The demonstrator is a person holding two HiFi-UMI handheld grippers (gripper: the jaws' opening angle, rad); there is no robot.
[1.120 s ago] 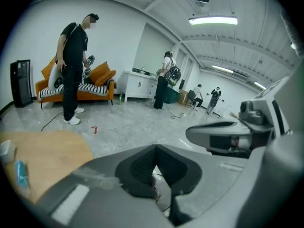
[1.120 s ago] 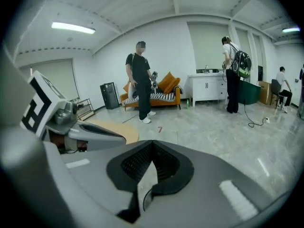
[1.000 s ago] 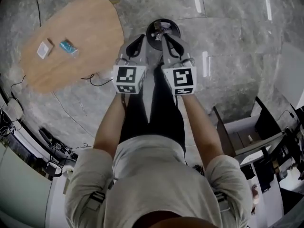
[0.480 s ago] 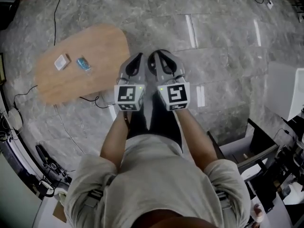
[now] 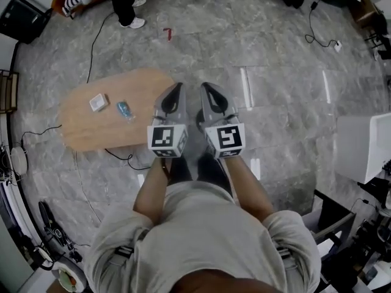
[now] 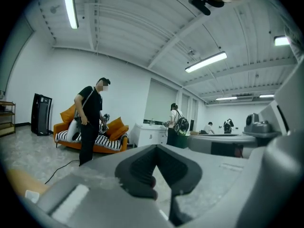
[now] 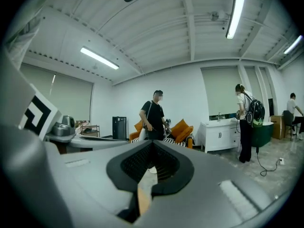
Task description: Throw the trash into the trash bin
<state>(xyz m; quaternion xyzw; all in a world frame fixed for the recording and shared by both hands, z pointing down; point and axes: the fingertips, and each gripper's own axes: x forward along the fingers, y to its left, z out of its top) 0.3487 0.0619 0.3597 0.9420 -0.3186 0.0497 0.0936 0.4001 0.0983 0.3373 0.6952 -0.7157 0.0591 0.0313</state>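
head view: you stand on a grey stone floor, looking down over your own shoulders and forearms. the left gripper and the right gripper are held up in front of you, side by side and close together. both point forward and roughly level.

left gripper view: its two jaws meet at the tips, closed, with nothing between them.

right gripper view: its jaws are closed too and hold nothing. a thin tan strip shows through the slit below the pads, and i cannot tell what it is.

both gripper views look out across the room rather than at any object. that fits tools being carried idle, not reaching.

the likely trash is a small white box and a blue packet. they lie near each other on a wooden table to your left, well apart from both grippers.

the trash bin is not plainly visible. a dark shape between the grippers may be it, but i cannot tell.

judging by this, nothing is picked up yet. you would need to open a gripper before taking either piece.
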